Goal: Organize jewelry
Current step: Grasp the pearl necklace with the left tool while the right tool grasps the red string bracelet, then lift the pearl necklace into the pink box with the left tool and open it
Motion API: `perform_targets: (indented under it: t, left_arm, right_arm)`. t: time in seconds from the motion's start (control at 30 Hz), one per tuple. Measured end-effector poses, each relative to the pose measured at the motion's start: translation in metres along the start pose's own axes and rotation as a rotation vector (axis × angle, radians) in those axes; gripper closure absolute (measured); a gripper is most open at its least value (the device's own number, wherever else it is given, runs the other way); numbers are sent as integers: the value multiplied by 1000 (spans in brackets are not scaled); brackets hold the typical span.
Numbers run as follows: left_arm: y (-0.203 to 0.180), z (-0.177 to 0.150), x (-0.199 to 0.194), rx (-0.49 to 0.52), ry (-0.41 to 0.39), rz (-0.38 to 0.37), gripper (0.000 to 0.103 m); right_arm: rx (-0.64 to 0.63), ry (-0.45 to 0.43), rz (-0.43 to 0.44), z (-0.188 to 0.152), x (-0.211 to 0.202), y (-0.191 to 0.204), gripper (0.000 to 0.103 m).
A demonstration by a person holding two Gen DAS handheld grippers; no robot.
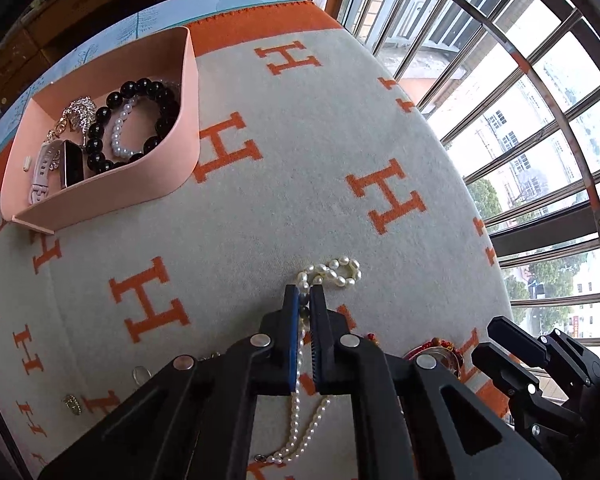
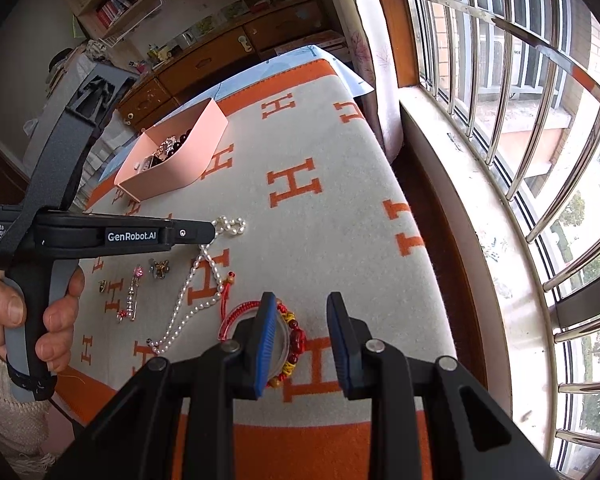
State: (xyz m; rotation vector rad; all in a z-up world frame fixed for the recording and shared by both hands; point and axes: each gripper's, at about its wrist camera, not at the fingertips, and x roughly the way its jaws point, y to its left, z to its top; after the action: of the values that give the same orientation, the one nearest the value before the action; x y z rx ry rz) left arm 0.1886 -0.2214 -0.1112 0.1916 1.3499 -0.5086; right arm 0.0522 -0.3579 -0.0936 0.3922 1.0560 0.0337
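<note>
A long pearl necklace (image 1: 332, 270) lies on the H-patterned blanket (image 1: 284, 168). My left gripper (image 1: 304, 292) is shut on it near its looped end, and the strand trails back under the jaws. The right wrist view shows that gripper (image 2: 213, 232) from the side, with the pearl necklace (image 2: 196, 284) below it. My right gripper (image 2: 301, 304) is open above a red and yellow beaded bracelet (image 2: 296, 336), without touching it. A pink box (image 1: 180, 148) at the far left holds a black bead bracelet (image 1: 140, 88), a small pearl bracelet (image 1: 120, 136) and a watch (image 1: 70, 162).
Small pieces lie left of the necklace: a rhinestone pin (image 2: 132, 296), a gold clip (image 2: 159, 268) and a ring (image 2: 102, 286). A person's hand (image 2: 40, 320) grips the left gripper's handle. A barred window (image 2: 520, 120) runs along the table's right edge.
</note>
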Motion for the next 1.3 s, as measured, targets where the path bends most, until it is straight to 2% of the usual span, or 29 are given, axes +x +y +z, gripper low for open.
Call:
perform_targets:
  t: [0.2,0.37,0.5,0.63,0.7,0.73,0.83,1.03,1.17,1.3]
  left_arm:
    - [19,-14,-53,-23,-110,-59,100]
    - [31,-27,-111,-34,-226,-93,100]
    - [45,-38,-158,-43,-312,-95,100]
    - [56,-41,-197,-51,-390,-71,100]
    - [65,-40,-215,-60,-424,-57,100]
    - [67,-37,-221,-63,-439,-45,100]
    - [75,-28,-238,-78,-483,-11,100]
    - [94,-1,-257,-119,-552,38,100]
    - [110,23,-253,-160,-572,59,100]
    - [122,45,-237,-201,-556,55,100]
  right_arm:
    - [-15,23,25,0,1,2,77]
    - [-97,62,-15,-9,10,21,77]
    - [-175,93,-101,-17,23,34,77]
    - [-280,70,-191,-24,29,50,77]
    - [-299,58,-214,-25,30,54,90]
    - [-300,59,-213,-25,30,55,90]
    - [-285,56,-184,-21,28,57,90]
    - [-290,-30,-157,1,7,72,90]
    - [-303,-77,-143,17,0,84,90]
    - [-321,-91,-125,26,1,95,90]
